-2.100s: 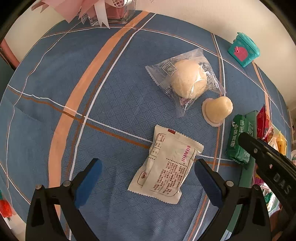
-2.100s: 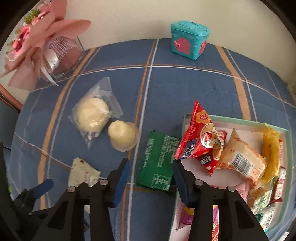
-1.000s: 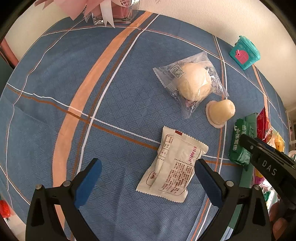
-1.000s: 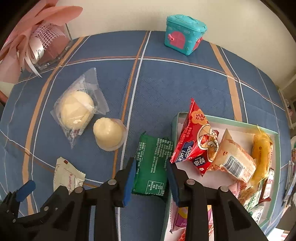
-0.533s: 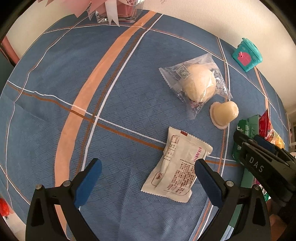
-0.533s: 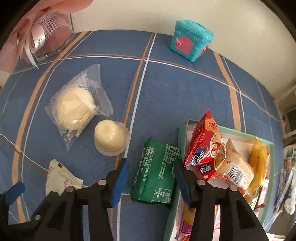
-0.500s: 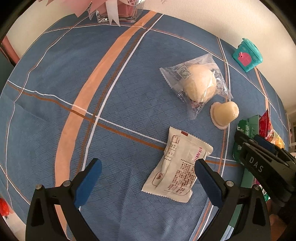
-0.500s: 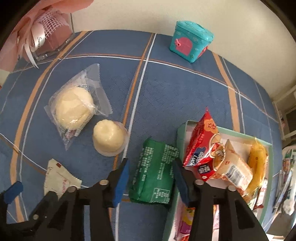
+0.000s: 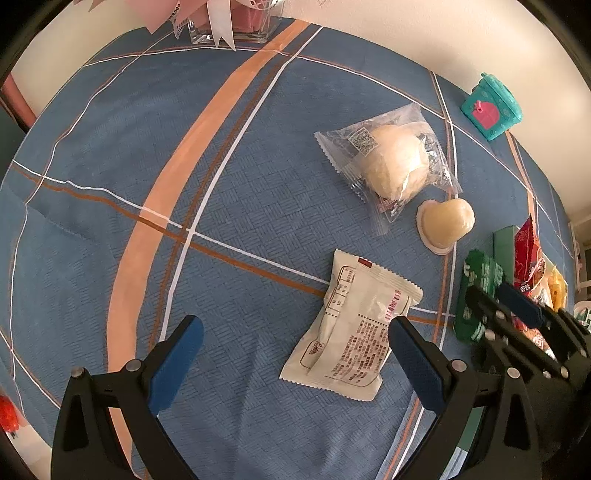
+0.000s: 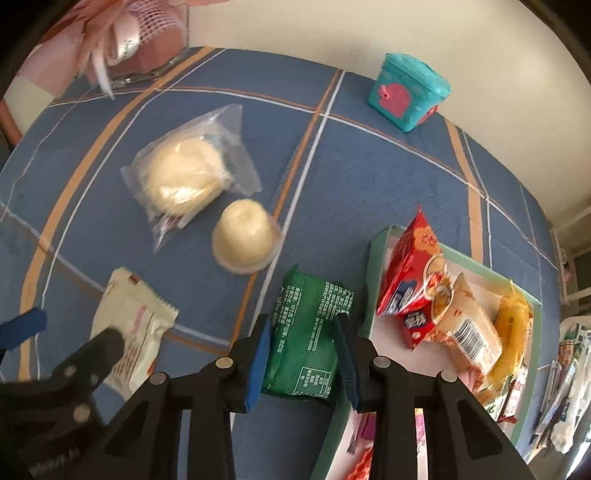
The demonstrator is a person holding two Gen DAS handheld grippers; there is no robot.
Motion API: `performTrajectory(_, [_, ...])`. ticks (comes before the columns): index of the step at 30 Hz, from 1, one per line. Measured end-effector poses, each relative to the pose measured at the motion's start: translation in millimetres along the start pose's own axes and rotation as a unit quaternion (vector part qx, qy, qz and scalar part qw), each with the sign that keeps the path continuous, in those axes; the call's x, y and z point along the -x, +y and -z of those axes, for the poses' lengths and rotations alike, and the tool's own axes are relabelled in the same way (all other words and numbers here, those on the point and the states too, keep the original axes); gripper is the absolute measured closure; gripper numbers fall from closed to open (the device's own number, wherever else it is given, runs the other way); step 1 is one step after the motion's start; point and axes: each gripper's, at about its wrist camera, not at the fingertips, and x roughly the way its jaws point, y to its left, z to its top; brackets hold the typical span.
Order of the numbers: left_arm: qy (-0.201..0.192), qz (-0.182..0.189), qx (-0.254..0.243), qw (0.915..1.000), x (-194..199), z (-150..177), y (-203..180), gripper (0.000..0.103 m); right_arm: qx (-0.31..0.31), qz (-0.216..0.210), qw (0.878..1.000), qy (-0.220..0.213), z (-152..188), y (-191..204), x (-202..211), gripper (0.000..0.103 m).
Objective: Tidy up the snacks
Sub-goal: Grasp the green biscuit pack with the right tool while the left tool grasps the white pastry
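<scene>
Closed in since half a second earlier: right gripper (image 10: 301,354), jaws now pinching green foil snack packet (image 10: 308,332) beside mint-green rimmed tray (image 10: 373,266) on blue plaid-clothed worktop (image 9: 240,184). Left gripper (image 9: 291,347) with jaws spread wide over white printed sachet (image 9: 354,332). Tray contents, red crisp bag (image 10: 410,280) included, plain only in right wrist view.

Blue tablecloth (image 9: 258,177) with orange and white stripes, lit by soft daylight. Beyond the cloth's far edge, plain cream wall (image 10: 295,29). Against that wall, glass vase (image 9: 236,22) with pink ribbons, and teal box (image 10: 406,96).
</scene>
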Motion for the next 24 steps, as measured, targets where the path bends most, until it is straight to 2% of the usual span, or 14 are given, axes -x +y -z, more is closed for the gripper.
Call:
performTrajectory(7, [-0.002, 0.003, 0.004, 1.0000, 2, -1, 8, 0.003, -0.002, -0.050, 0.999, 0.004, 13, 2, 17, 0.065])
performTrajectory(10, [-0.002, 0.011, 0.004, 0.9999, 2, -2, 11, 0.003, 0.000, -0.034, 0.999, -0.002, 13, 3, 21, 0.064])
performTrajectory(14, [-0.001, 0.011, -0.001, 0.9999, 3, -2, 9, 0.003, -0.018, -0.031, 0.999, 0.006, 13, -1, 19, 0.053])
performTrajectory(17, [0.001, 0.018, -0.003, 0.9998, 5, -2, 5, 0.003, -0.037, -0.035, 0.999, 0.010, 10, -9, 13, 0.049])
performTrajectory(24, [0.005, 0.022, -0.003, 0.9997, 5, -4, 2, 0.003, -0.051, -0.049, 0.997, 0.023, 12, -10, 2, 0.050])
